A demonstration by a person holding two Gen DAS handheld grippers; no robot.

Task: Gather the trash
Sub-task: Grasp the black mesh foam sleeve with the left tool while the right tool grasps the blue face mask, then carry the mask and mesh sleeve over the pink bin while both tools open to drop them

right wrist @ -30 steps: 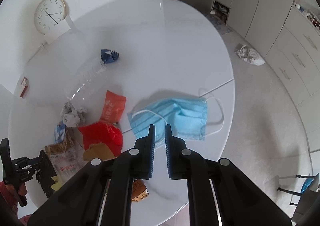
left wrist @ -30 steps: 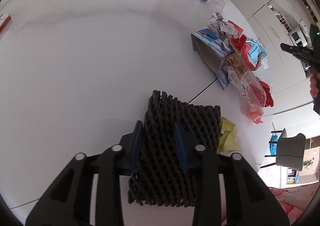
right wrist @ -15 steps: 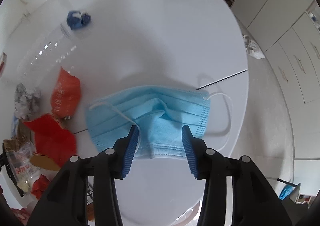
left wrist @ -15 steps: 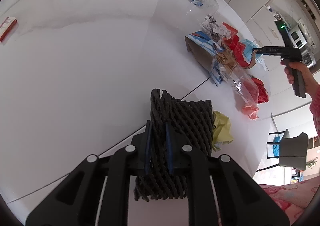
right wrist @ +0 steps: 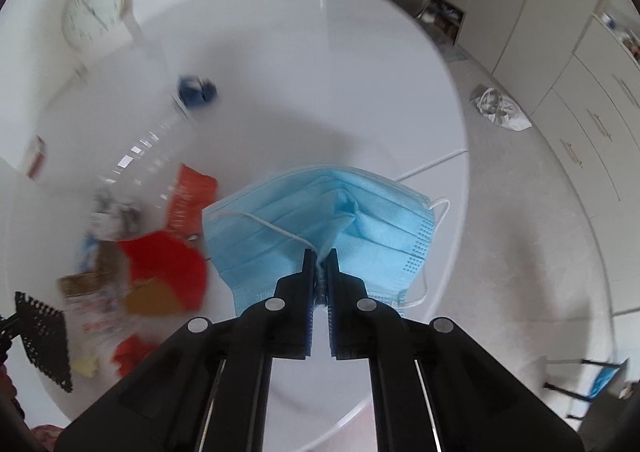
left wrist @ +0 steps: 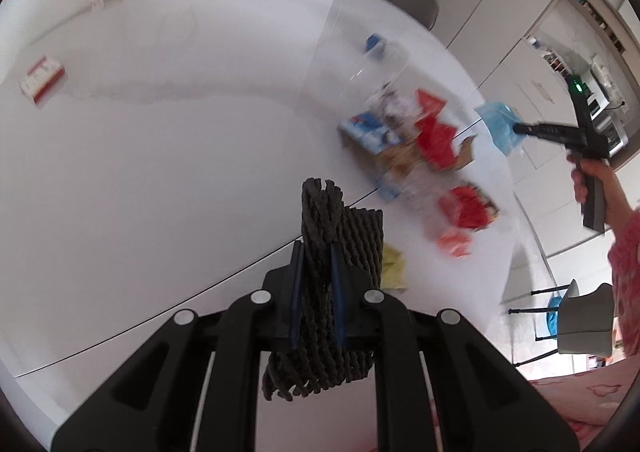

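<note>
Right gripper (right wrist: 320,258) has just clamped onto the blue face mask (right wrist: 320,212), lifting it clear of the white table (right wrist: 280,92). Left gripper (left wrist: 316,264) has pinched the black foam net (left wrist: 332,252) tight and raised it. Both pieces look secured; wrappers (left wrist: 436,136) remain.

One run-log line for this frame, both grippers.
left gripper: shut on black foam net | right gripper: shut on blue face mask | rest of trash on table
</note>
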